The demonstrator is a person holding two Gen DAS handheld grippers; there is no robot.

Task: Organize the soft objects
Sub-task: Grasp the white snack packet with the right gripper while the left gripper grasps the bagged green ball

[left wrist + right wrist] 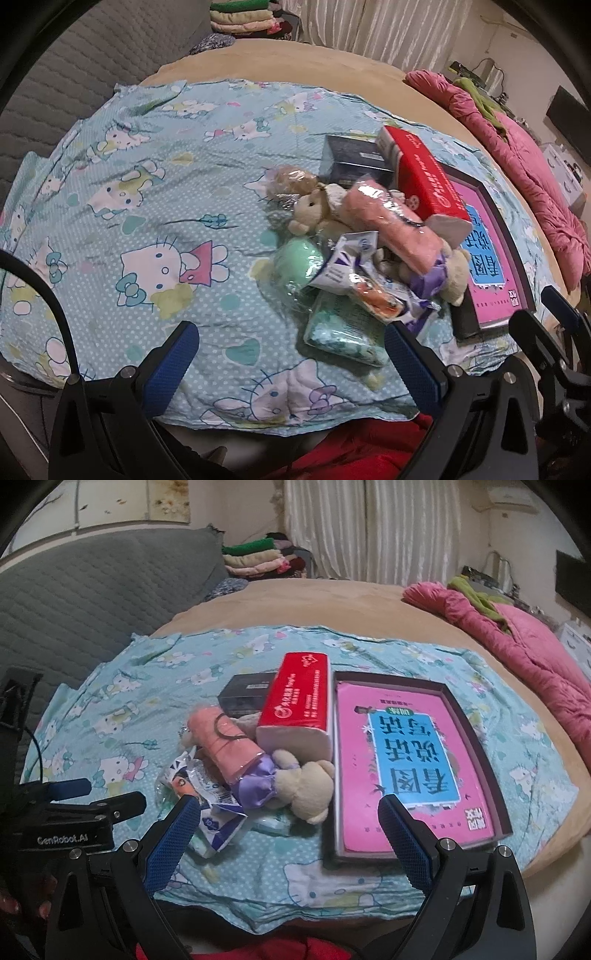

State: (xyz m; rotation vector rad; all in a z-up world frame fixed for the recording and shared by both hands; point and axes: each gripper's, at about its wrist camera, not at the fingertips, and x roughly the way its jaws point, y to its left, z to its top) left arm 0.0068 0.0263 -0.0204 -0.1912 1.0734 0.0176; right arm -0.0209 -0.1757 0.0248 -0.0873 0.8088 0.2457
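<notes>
Pale blue cartoon-print cloth [122,709] spreads beyond our fingers, carrying the heap. Largest ahead of our right gripper [288,823] is the pink book [402,753] in its dark tray [476,734], past the right-hand finger. The red tissue pack [299,698] lies farther out, touching a plastic-wrapped pink towel roll [225,738], then a cream teddy bear [306,782]. Our left gripper [291,354] hovers low, both pairs of blue pads spread wide, holding nothing; a mint pack [343,325] sits between its tips.
</notes>
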